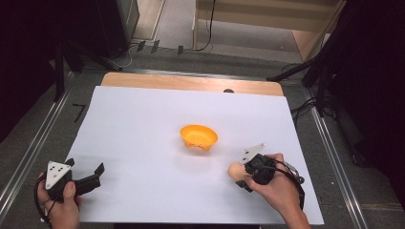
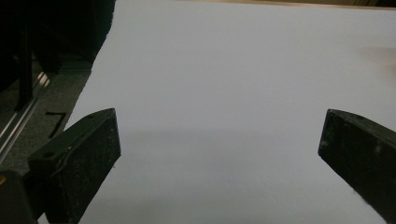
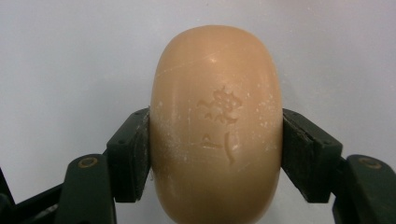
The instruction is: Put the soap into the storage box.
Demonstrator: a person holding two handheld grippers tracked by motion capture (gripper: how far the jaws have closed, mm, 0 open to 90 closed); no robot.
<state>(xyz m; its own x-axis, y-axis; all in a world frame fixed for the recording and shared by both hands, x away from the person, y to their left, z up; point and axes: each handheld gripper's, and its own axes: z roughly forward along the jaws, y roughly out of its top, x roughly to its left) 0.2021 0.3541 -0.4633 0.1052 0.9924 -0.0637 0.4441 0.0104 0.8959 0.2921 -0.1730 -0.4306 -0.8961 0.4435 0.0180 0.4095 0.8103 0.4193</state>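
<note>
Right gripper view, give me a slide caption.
Right gripper clamps a tan soap bar stamped with a flower, above white paper.

The soap bar (image 3: 217,126) is a smooth, rounded oval of pale tan, stamped on its face with a small flower and stem and dusted with faint white specks. It is pinched at its two long sides, near the orange bowl (image 1: 198,136) but apart from it.

Both grippers are black: the left gripper (image 1: 93,174) and right gripper (image 1: 241,175) each carry a grey three-cornered plate with dark holes, and black cables loop at the wrists, lower frame.
</note>
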